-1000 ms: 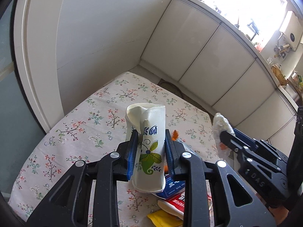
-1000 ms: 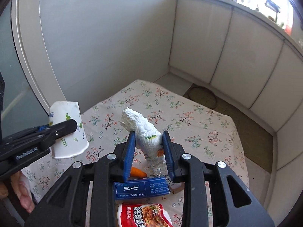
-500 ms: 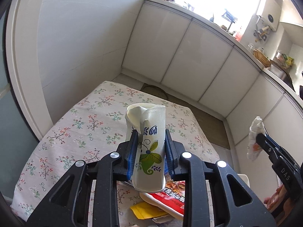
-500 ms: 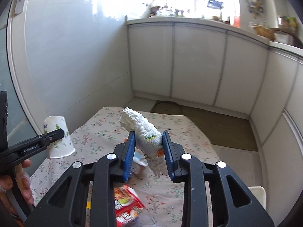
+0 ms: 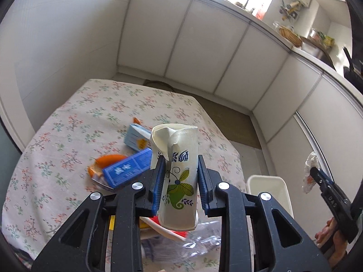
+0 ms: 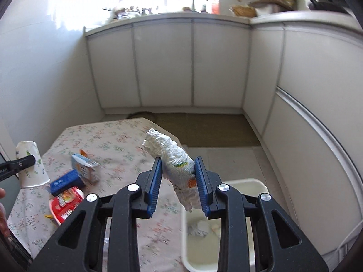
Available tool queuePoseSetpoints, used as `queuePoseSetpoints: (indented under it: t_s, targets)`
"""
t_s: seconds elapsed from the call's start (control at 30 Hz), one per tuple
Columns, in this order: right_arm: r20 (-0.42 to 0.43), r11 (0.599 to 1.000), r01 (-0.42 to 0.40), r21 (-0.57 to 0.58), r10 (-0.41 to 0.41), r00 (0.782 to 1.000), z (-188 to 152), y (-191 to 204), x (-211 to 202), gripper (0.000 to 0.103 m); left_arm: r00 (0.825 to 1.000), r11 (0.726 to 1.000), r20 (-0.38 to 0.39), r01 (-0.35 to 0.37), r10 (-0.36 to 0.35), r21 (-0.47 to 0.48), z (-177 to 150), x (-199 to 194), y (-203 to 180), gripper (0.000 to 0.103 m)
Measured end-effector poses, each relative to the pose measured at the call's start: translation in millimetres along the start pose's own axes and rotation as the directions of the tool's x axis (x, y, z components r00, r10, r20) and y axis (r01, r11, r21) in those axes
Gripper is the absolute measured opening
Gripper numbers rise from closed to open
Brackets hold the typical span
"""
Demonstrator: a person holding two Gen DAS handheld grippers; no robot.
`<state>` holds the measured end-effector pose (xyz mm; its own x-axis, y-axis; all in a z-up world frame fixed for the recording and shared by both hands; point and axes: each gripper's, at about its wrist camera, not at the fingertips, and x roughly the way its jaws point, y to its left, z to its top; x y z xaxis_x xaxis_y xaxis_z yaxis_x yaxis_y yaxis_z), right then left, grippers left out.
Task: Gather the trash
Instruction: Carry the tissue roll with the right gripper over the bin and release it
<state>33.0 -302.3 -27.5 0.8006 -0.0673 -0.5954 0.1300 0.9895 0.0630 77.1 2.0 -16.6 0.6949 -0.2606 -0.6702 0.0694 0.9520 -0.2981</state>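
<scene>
While pinched, crushed leaf-print paper cup [image 5: 178,179], crumpled white tissue [image 6: 179,170]

Left gripper [image 5: 179,181]: blue pads pressed against both sides of a crumpled paper cup [image 5: 175,174], leaf print, rim end up. Table [image 5: 68,117]: floral cloth. On it, left of the cup: dark blue box [image 5: 127,170], light blue carton [image 5: 137,136], orange wrapper [image 5: 109,159]. White bin [image 5: 267,189]: beside the table's right edge. Right gripper [image 5: 314,173]: far right, clamped on a crumpled white tissue [image 5: 309,172], above the floor beyond the bin.
</scene>
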Motion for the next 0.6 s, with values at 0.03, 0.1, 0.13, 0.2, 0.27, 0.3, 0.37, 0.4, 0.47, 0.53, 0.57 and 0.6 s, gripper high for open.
queuePoseSetpoints:
  t_s: [0.03, 0.1, 0.13, 0.2, 0.27, 0.3, 0.37, 0.4, 0.47, 0.53, 0.57, 0.6]
  targets:
    - [-0.016, 1.000, 0.006, 0.009, -0.005, 1.000, -3.7, -6.2, 3.6, 0.030, 1.000, 1.000, -0.010, 0.007, -0.007, 0.019, -2.5, 3.3, -10.3, 0.026]
    - [-0.058, 1.000, 0.015, 0.022, -0.013, 0.998, -10.8, -19.0, 10.0, 0.032, 1.000, 0.999, -0.022, 0.019, -0.018, 0.050, -7.9, 7.6, -28.1, 0.026]
    - [-0.068, 0.999, 0.030, 0.035, -0.028, 0.997, -13.6, -25.9, 10.9, 0.032, 0.999, 0.998, -0.027, 0.025, -0.024, 0.064, -9.7, 10.1, -36.6, 0.026]
    - [-0.063, 0.997, 0.044, 0.066, -0.040, 0.997, -16.9, -40.8, 7.2, 0.037, 0.998, 0.994, -0.044, 0.047, -0.042, 0.098, -13.9, 16.9, -59.2, 0.026]
    - [-0.053, 0.993, 0.060, 0.105, -0.055, 0.997, -17.6, -58.6, 0.7, 0.050, 0.996, 0.991, -0.060, 0.065, -0.058, 0.121, -17.1, 22.7, -77.7, 0.026]
    - [-0.041, 0.989, 0.069, 0.129, -0.064, 0.997, -17.4, -68.1, -4.1, 0.057, 0.995, 0.988, -0.070, 0.078, -0.069, 0.132, -18.7, 26.2, -88.4, 0.026]
    - [-0.021, 0.983, 0.093, 0.157, -0.091, 0.996, -17.1, -83.1, -12.3, 0.063, 0.992, 0.984, -0.088, 0.100, -0.088, 0.150, -21.7, 32.6, -107.2, 0.026]
    - [-0.009, 0.980, 0.110, 0.168, -0.110, 0.994, -17.0, -89.4, -16.9, 0.066, 0.991, 0.981, -0.095, 0.109, -0.095, 0.158, -23.4, 35.4, -115.8, 0.026]
    - [0.014, 0.971, 0.148, 0.189, -0.153, 0.988, -16.5, -99.5, -24.0, 0.078, 0.988, 0.974, -0.110, 0.130, -0.111, 0.188, -26.7, 43.9, -137.9, 0.027]
    - [0.051, 0.953, 0.204, 0.226, -0.221, 0.974, -15.8, -111.7, -34.7, 0.085, 0.983, 0.965, -0.133, 0.154, -0.127, 0.214, -29.7, 53.8, -158.1, 0.027]
    - [0.062, 0.942, 0.230, 0.243, -0.252, 0.966, -15.0, -116.9, -38.1, 0.086, 0.980, 0.961, -0.146, 0.165, -0.135, 0.221, -31.5, 58.8, -166.3, 0.027]
    - [0.067, 0.935, 0.246, 0.256, -0.271, 0.960, -14.1, -121.7, -40.9, 0.086, 0.976, 0.956, -0.164, 0.181, -0.146, 0.230, -33.3, 64.4, -175.9, 0.027]
